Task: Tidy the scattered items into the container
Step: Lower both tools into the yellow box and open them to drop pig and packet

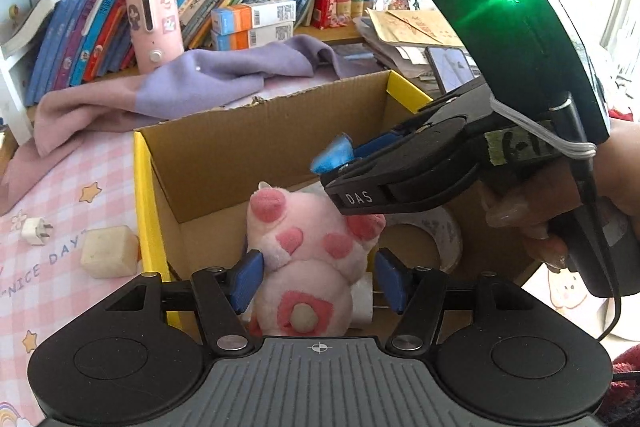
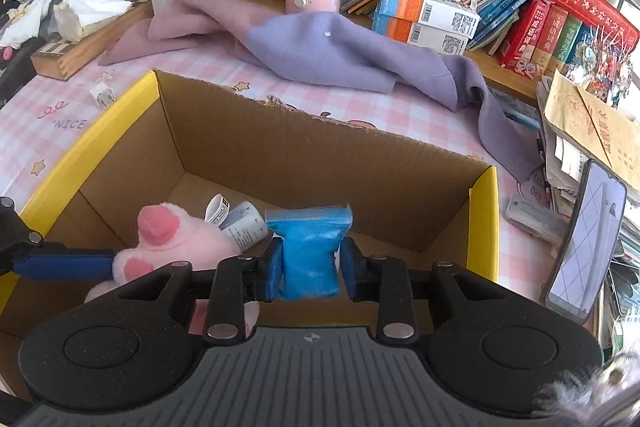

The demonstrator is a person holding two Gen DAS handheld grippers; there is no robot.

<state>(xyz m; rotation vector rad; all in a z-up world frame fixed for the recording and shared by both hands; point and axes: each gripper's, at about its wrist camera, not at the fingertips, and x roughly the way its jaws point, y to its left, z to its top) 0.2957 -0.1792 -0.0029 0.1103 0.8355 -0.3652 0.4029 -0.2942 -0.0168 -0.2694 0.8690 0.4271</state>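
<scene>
1. Inside the cardboard box (image 2: 280,155), the pink plush toy (image 1: 308,259) sits between the left gripper (image 1: 318,281) jaws, which stand open with a gap on the right side.
2. Beside it, the right gripper (image 2: 310,269) has the blue packet (image 2: 310,251) between its jaws above the box floor; the left pad touches the packet, the right pad stands just off it.
3. A roll of tape (image 1: 432,235) lies in the box near the toy.
4. Outside on the pink checked surface (image 1: 60,187) remain a cream cube (image 1: 109,251) and a white plug (image 1: 36,231).
</scene>
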